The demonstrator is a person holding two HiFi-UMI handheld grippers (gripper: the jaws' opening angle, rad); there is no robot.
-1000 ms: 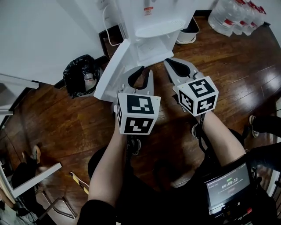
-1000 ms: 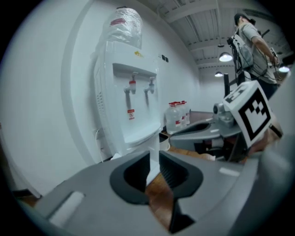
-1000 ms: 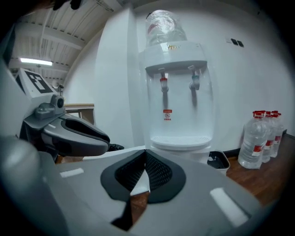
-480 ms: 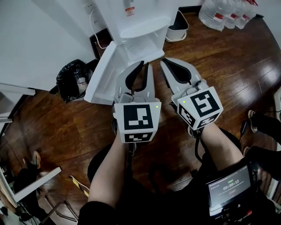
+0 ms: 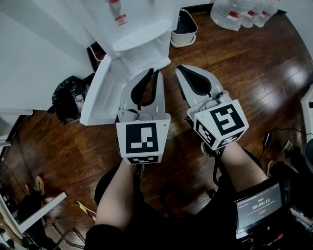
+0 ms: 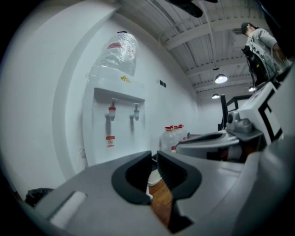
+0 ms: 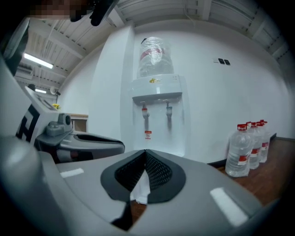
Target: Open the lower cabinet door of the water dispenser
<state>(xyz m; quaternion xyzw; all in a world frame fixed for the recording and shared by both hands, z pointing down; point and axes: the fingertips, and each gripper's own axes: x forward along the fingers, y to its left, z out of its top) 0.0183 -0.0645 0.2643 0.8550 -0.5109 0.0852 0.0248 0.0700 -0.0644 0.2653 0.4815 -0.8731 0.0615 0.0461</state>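
Door: lower cabinet door [image 5: 100, 95] wide open on water dispenser [image 5: 139, 29]; done, I judge.
Left gripper [image 5: 153, 73]: empty, jaws just closing to a slit.
Right gripper [image 5: 182, 71]: closed, empty; I hold both clear.

Dark glossy wooden plank floor [image 5: 254, 73], plain white walls [image 5: 34, 44], black bin bag [image 5: 66, 97] at the wall's foot, clear water bottles [image 5: 239, 12] by the wall, exposed white ceiling beams [image 6: 193, 39], round ceiling lamps [image 6: 221, 79] lit

Left tool [image 5: 155, 73], right tool [image 5: 179, 69]: grey, black pads [image 5: 139, 88], black-white marker cubes [image 5: 142, 141]; dark clothing [image 5: 146, 227].
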